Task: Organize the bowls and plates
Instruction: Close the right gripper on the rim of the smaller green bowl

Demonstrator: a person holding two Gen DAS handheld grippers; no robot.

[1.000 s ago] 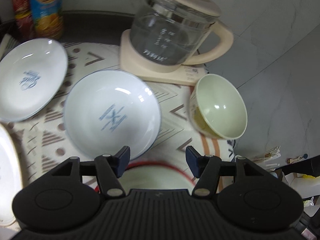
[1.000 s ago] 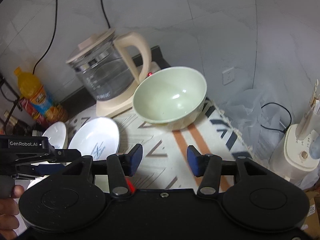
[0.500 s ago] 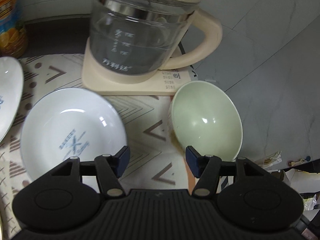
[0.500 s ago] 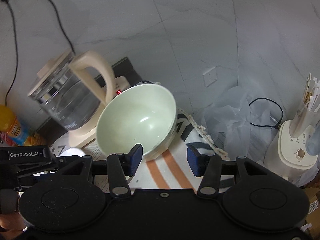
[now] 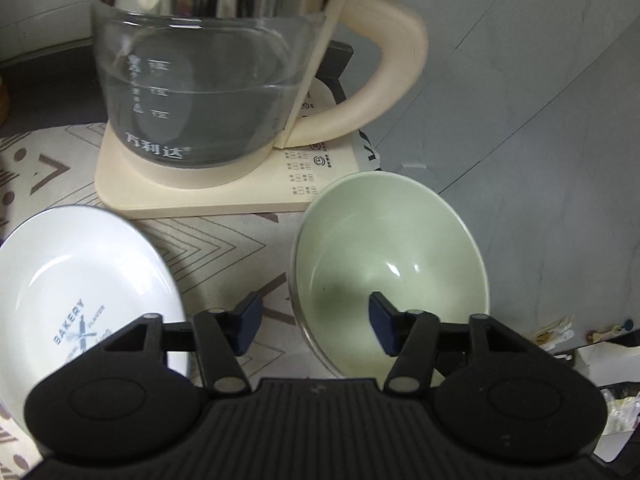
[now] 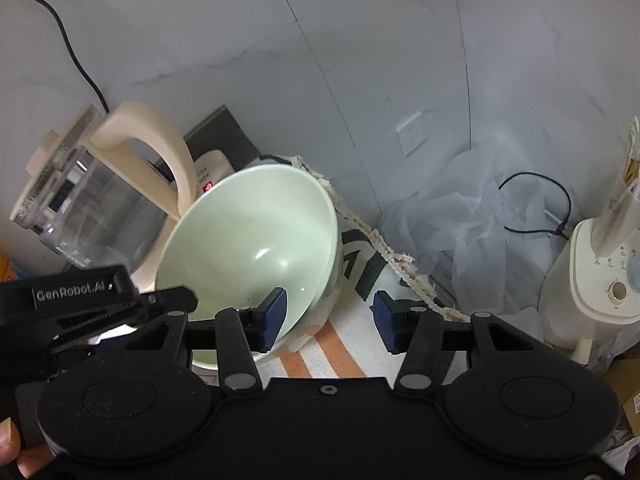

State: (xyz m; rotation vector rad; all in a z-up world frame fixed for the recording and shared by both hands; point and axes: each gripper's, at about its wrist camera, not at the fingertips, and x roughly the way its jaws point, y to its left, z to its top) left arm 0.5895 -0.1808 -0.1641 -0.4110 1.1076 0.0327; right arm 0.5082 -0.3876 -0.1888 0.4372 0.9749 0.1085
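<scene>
A pale green bowl [image 5: 392, 256] stands on the patterned cloth, in front of the kettle base. My left gripper [image 5: 315, 321] straddles its left rim, one pad outside and one inside. Its jaws are closing, and neither pad touches the rim. A white plate with a BAKERY print [image 5: 80, 292] lies to the left. In the right wrist view the same bowl [image 6: 256, 240] has its right rim between the open jaws of my right gripper [image 6: 330, 315], with no pad pressing on it. The left gripper's black housing [image 6: 72, 296] shows at the bowl's left.
A glass kettle [image 5: 208, 80] on a cream base [image 5: 192, 196] stands close behind the bowl. The cloth's fringed edge [image 6: 384, 248] runs just right of the bowl, with crumpled plastic [image 6: 460, 220], a cable and a white appliance [image 6: 600, 280] beyond. A hand's fingers [image 6: 12, 452] show at bottom left.
Both grippers came down and closer to the green bowl, whose rim now lies between each pair of jaws. The left view swung right, away from the white plates. The left jaws narrowed a little.
</scene>
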